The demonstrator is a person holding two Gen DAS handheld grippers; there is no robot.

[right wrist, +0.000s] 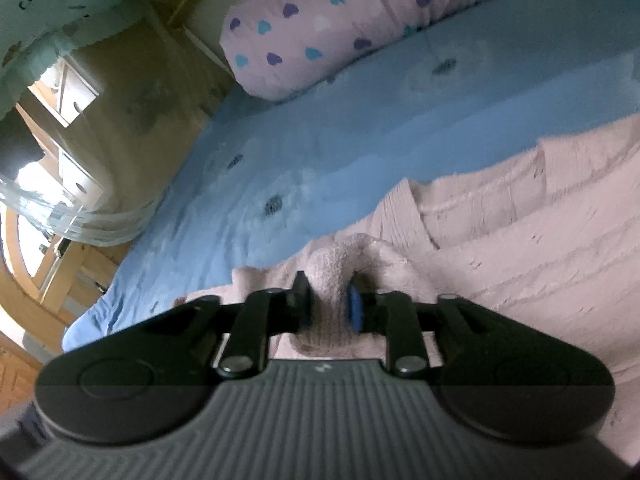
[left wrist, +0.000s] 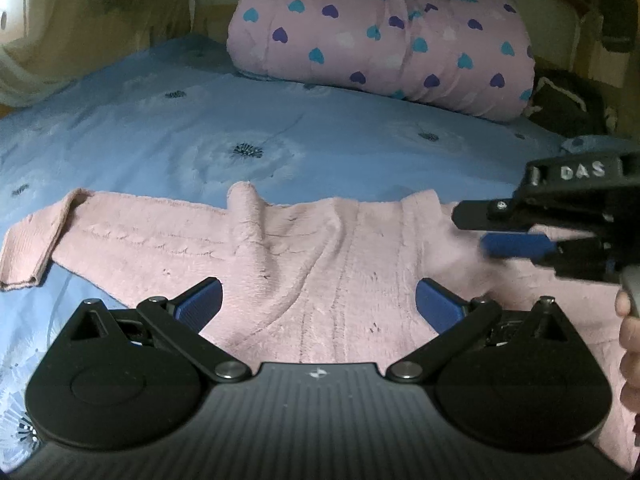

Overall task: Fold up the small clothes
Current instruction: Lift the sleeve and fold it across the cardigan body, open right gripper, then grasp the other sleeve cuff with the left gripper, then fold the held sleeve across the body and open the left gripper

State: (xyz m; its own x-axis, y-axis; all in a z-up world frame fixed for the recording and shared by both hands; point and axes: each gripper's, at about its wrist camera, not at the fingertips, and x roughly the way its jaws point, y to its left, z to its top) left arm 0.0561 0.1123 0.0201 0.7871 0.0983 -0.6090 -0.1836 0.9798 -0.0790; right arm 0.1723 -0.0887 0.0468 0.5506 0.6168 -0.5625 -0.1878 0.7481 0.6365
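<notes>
Pink sweater (left wrist: 320,256) lies spread flat on the blue bedsheet (left wrist: 160,120), right under both tools. Left gripper (left wrist: 319,303) hovers over its middle with jaws wide apart, nothing between them. Right gripper (right wrist: 329,304) sits at the sweater's edge, jaws close around a bunched-up fold of the knit. Heart-print blanket roll (left wrist: 380,36) sits well behind.

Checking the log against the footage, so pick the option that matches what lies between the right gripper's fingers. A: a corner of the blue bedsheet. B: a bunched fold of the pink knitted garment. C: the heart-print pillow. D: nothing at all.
B: in the right wrist view a bunched fold of the pink garment sits between the right gripper's fingers, while the blue bedsheet and heart-print pillow lie farther off.
</notes>
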